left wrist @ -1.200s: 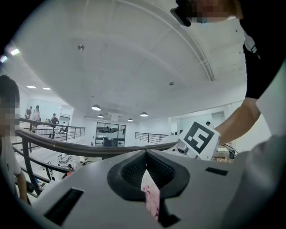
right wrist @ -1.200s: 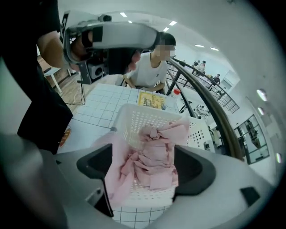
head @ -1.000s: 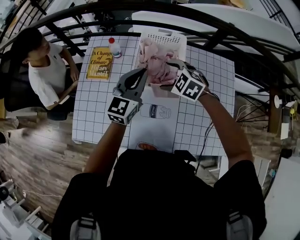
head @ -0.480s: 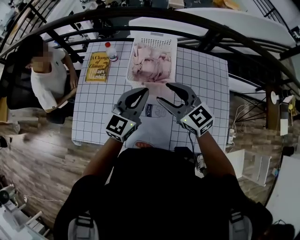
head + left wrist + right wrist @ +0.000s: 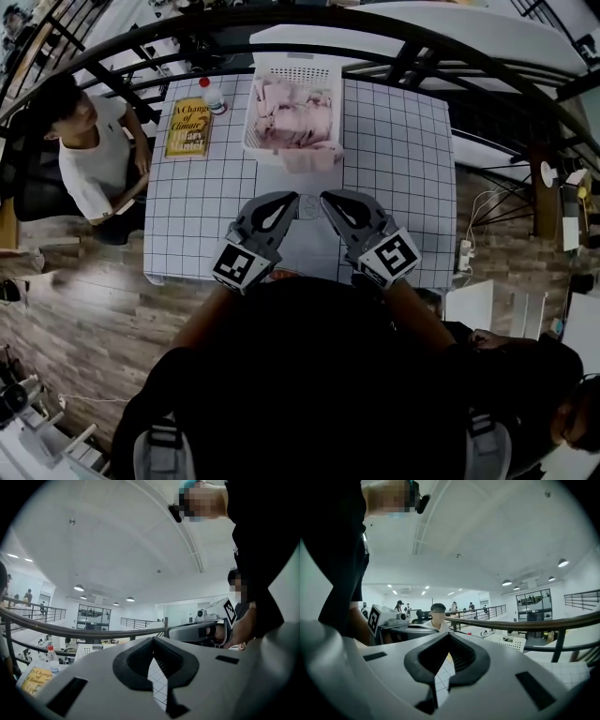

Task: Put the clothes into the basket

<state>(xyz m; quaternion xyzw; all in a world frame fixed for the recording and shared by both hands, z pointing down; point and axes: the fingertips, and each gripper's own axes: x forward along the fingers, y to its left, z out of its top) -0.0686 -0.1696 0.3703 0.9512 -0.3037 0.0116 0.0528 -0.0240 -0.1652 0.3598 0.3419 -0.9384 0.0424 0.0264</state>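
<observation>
The pink clothes point(image 5: 295, 117) lie heaped in the basket point(image 5: 251, 127) at the far side of the worktop point(image 5: 394, 169), with one fold hanging over the basket's near rim. The left tongs point(image 5: 289, 199) and right tongs point(image 5: 330, 199) hover side by side well short of the basket, both closed on nothing. I'd say the loading is about finished. That fold wants tucking in, and the pale printed piece point(image 5: 309, 246) between tongs and basket, garment or sheet I can't tell, may need lifting. Only the head view shows the load. The gripper views tilt up at ceiling and railing, the left one catching a book point(image 5: 35, 679) and bottle point(image 5: 52, 660), the right one a seated person point(image 5: 438, 616).
</observation>
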